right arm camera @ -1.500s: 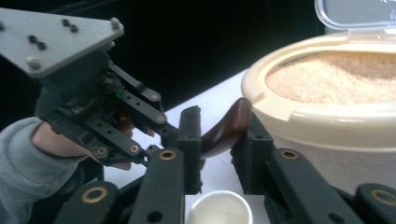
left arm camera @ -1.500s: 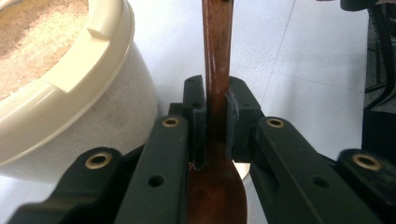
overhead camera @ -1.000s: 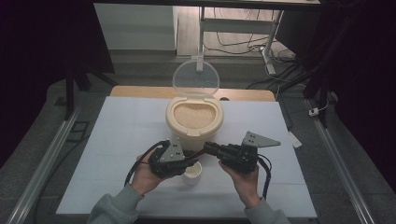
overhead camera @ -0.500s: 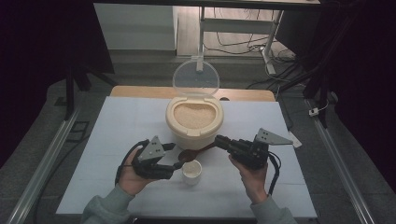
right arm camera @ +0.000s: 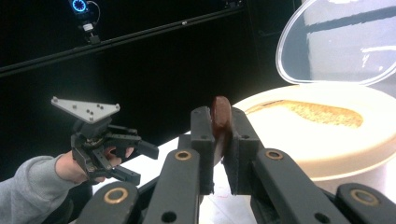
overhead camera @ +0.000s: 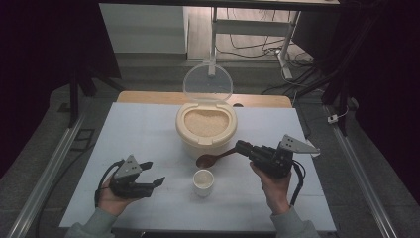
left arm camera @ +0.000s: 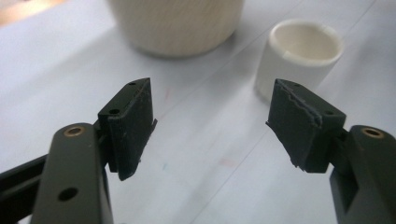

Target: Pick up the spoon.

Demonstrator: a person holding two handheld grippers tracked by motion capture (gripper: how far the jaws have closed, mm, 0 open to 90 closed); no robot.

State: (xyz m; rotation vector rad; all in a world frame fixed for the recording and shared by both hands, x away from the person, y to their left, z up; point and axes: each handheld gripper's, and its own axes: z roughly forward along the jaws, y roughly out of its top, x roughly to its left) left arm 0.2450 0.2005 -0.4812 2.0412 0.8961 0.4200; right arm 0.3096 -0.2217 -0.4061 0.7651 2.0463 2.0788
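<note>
While the spoon (overhead camera: 214, 158) is clamped by its handle in the tightly closed right hand-held gripper (overhead camera: 242, 147), its empty bowl is held just in front of the rice bin (overhead camera: 206, 130), low over the counter (overhead camera: 143, 134). The cup (overhead camera: 203, 181) stands just in front of the bin, beneath and slightly nearer than the spoon's bowl, and looks empty in the left gripper view. The left hand-held gripper (overhead camera: 157, 173) is parked to the left of the cup, front-left of the bin; its jaws have just been opening, nothing is between them, and they now stand wide with bare counter in the gap. The bin's clear lid (overhead camera: 207, 83) is tipped up, so the rice (overhead camera: 206, 122) is exposed. The step in hand is judged to be scooping rice for the cup. Next, the spoon must be lifted over the bin's rim, dipped into the rice and brought back level so that nothing is spilled.
</note>
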